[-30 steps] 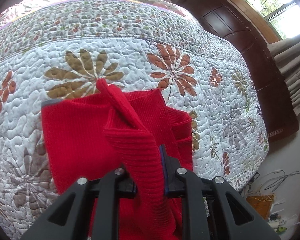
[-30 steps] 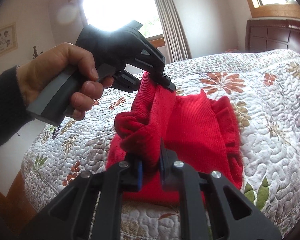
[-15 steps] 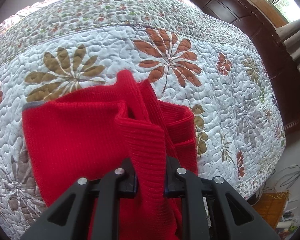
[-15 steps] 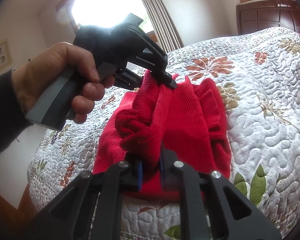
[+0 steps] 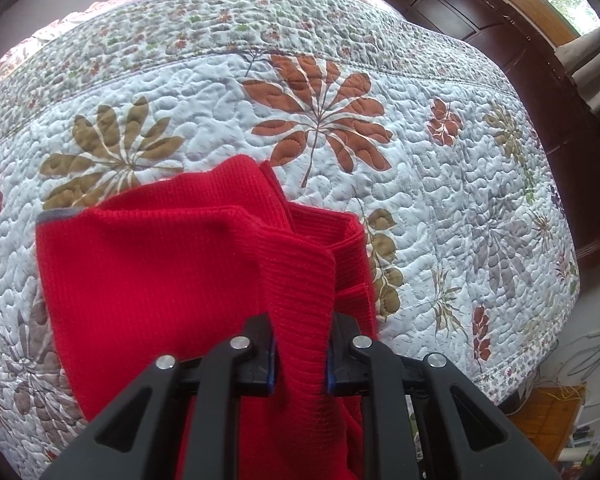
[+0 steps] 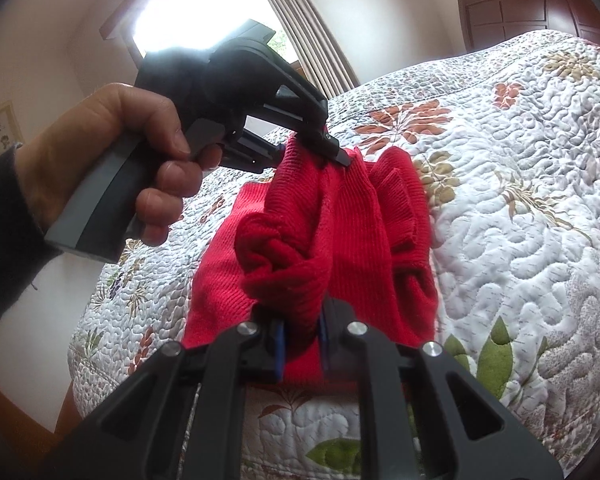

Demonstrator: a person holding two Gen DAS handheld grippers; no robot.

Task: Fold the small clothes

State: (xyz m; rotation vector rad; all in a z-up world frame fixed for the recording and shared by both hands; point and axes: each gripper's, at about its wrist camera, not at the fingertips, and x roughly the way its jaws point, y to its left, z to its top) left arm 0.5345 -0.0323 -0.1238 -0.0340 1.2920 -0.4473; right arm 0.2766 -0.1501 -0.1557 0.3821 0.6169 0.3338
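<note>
A small red knit garment (image 5: 152, 276) lies partly spread on the quilted bed (image 5: 332, 80), with one edge lifted. My left gripper (image 5: 300, 356) is shut on a ribbed strip of that edge. In the right wrist view the same garment (image 6: 340, 240) hangs bunched between both grippers. My right gripper (image 6: 302, 344) is shut on a thick wad of the red fabric. The left gripper (image 6: 332, 152), held by a hand (image 6: 112, 152), pinches the far end of the lifted edge above the bed.
The floral quilt (image 6: 520, 200) covers the whole bed. A dark wooden cabinet (image 5: 480, 12) and curtains (image 6: 312, 40) stand beyond it. Cables and a cardboard box (image 5: 548, 412) lie on the floor past the bed's right edge.
Both grippers have carried the lifted red edge farther over the rest of the garment, toward the far side of the bed. The fold has grown more bunched. Both grips stay shut.
</note>
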